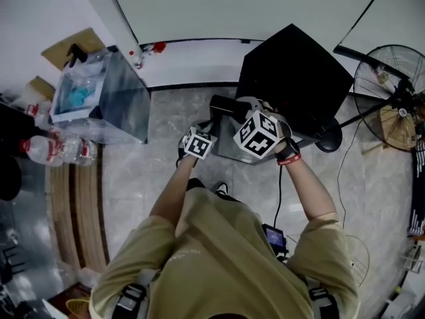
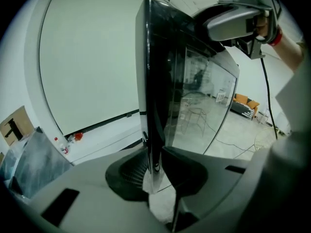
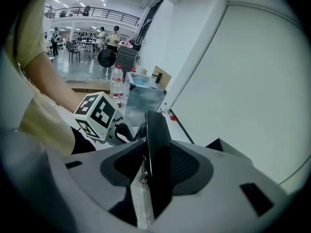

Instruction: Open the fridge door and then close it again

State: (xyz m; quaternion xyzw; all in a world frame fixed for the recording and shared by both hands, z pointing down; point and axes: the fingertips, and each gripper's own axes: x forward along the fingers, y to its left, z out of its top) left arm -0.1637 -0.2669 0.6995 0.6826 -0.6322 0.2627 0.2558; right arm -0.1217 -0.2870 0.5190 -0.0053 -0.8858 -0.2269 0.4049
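Note:
A small black fridge [image 1: 295, 75] stands on the tiled floor by the white wall. Its glass-fronted door [image 2: 194, 101] is swung out toward me. My left gripper [image 2: 155, 171] is shut on the door's thin free edge [image 2: 151, 144], one pad on each face. Higher on that same edge, my right gripper [image 3: 148, 171] also has the door [image 3: 156, 144] pinched between its pads. In the head view the left gripper [image 1: 206, 135] and the right gripper [image 1: 249, 117] sit close together at the door, marker cubes facing up. The right gripper [image 2: 233, 21] also shows in the left gripper view.
A clear plastic box [image 1: 99, 95] stands left of the fridge with water bottles [image 1: 56, 150] beside it. A standing fan [image 1: 392, 92] and its cable are at the right. Cardboard [image 1: 70, 45] leans at the far left. Wooden boards [image 1: 73, 205] lie on the floor at left.

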